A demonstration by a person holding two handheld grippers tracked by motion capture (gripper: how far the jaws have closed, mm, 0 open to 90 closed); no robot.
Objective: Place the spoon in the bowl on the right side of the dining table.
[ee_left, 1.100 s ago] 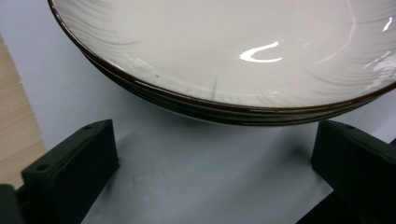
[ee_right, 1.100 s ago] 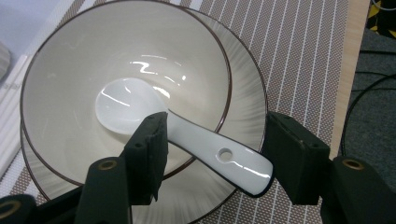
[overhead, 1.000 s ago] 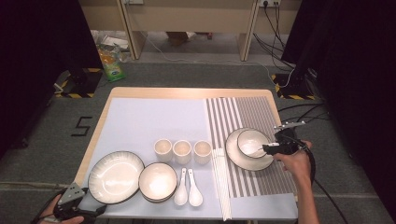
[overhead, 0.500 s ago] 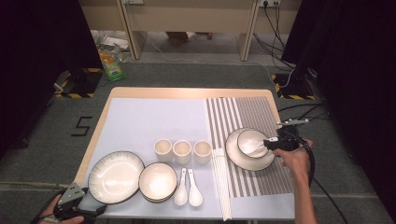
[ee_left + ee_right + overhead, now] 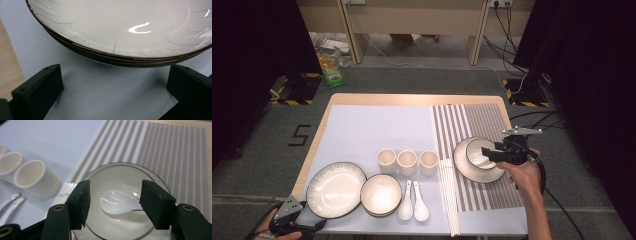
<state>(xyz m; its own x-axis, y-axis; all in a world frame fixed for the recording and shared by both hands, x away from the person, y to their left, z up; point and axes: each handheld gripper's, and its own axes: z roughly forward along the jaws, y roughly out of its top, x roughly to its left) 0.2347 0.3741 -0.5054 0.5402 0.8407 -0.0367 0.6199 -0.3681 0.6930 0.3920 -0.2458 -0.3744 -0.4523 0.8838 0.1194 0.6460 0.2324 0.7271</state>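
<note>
I take the striped mat (image 5: 484,125) as my landmark. On its near half sits a plate (image 5: 472,172) carrying the bowl (image 5: 477,152), and inside the bowl lies a white spoon (image 5: 117,203). My right gripper (image 5: 487,152) hovers over the bowl with its jaws apart, nothing pinched between them.

Plate and bowl look like glazed ceramic: stiff, fairly heavy, slick and chip-prone, so I judge the bowl's rim the only sound hold. The spoon is light and glossy; I would take it by the handle, which the right jaw hides.

Well left of the mat, my left gripper (image 5: 294,222) rests before the large plate (image 5: 125,30), jaws open and empty. That plate's far side is cut off in the left gripper view.
</note>
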